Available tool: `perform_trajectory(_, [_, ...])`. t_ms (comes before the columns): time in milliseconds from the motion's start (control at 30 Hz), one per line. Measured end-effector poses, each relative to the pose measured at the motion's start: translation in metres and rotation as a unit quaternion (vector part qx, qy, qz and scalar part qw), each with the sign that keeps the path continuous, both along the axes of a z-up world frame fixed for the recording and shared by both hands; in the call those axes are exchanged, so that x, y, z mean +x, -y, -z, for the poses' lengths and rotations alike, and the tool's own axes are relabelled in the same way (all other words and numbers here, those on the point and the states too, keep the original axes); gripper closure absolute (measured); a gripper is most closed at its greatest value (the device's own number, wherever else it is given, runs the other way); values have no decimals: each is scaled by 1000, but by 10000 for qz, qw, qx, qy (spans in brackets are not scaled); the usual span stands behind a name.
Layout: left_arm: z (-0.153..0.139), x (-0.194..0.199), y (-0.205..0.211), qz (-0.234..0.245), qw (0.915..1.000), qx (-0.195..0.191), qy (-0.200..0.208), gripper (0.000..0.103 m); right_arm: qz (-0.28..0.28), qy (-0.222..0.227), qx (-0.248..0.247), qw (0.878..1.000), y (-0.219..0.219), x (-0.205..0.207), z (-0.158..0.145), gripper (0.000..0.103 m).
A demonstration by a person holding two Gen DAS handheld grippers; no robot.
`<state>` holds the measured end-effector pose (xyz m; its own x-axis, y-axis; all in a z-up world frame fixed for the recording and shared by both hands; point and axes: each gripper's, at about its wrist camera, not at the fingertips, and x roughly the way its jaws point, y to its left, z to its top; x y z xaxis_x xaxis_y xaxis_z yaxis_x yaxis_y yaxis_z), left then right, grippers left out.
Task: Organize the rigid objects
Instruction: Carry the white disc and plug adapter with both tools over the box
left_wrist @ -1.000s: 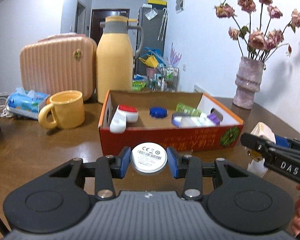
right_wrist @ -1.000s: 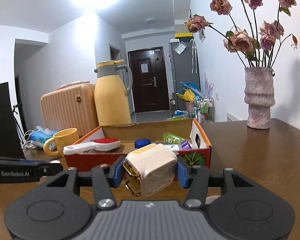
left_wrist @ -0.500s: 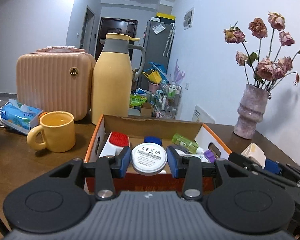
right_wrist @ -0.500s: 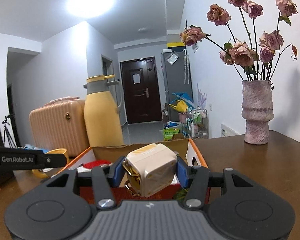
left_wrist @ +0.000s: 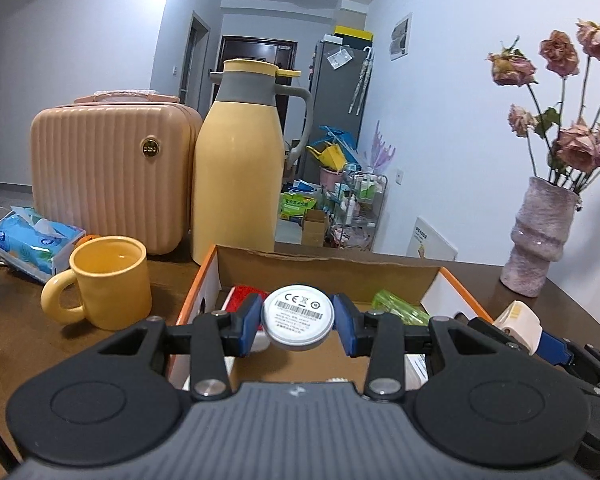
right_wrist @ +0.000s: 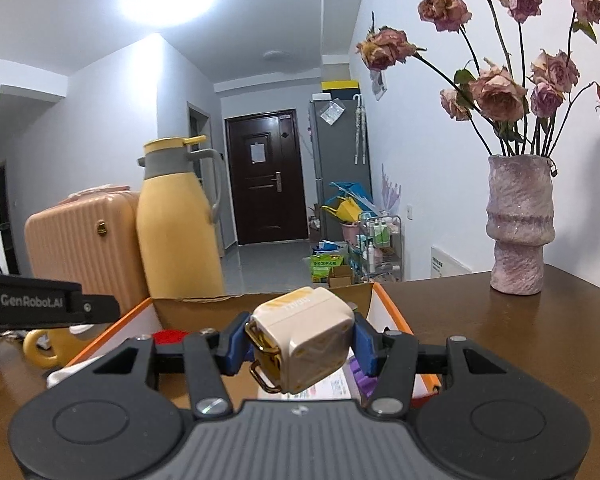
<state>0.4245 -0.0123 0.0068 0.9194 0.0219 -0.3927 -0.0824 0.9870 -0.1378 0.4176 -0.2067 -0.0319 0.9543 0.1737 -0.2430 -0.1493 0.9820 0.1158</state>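
Note:
My left gripper (left_wrist: 298, 318) is shut on a round white disc (left_wrist: 297, 317) with a barcode label, held above the open orange cardboard box (left_wrist: 204, 280). My right gripper (right_wrist: 300, 342) is shut on a cream cube-shaped charger (right_wrist: 306, 336) with gold prongs, also over the box (right_wrist: 388, 312). The right gripper (left_wrist: 540, 340) shows at the right edge of the left wrist view with the charger (left_wrist: 516, 318). Inside the box lie a red-topped item (left_wrist: 246, 292) and a green bottle (left_wrist: 400, 308); most of its floor is hidden by the grippers.
A yellow mug (left_wrist: 108, 282), a tissue pack (left_wrist: 36, 242), a peach case (left_wrist: 108, 176) and a tall yellow thermos (left_wrist: 238, 168) stand left and behind the box on the brown table (right_wrist: 520, 340). A pink vase of dried roses (right_wrist: 518, 224) stands at the right.
Both grippers have moved forward and slightly up, from in front of the box to over its opening, each still gripping its object.

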Motion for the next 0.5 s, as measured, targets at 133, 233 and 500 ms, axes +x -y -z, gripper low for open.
perform_trajectory(133, [1,20,-2,-40,10000,-24,10,63,99,-44,21,9999,-2,20,2,51])
perform_trajectory(233, [2,34,-4,-58,10000,-35,-4,63,140,-128,-5,9998,-5,34,5,51])
perform_trajectory(500, [8,63,-9,-149,9997,26,-174,63,160,-298,-112,9994,-15,71,12,51])
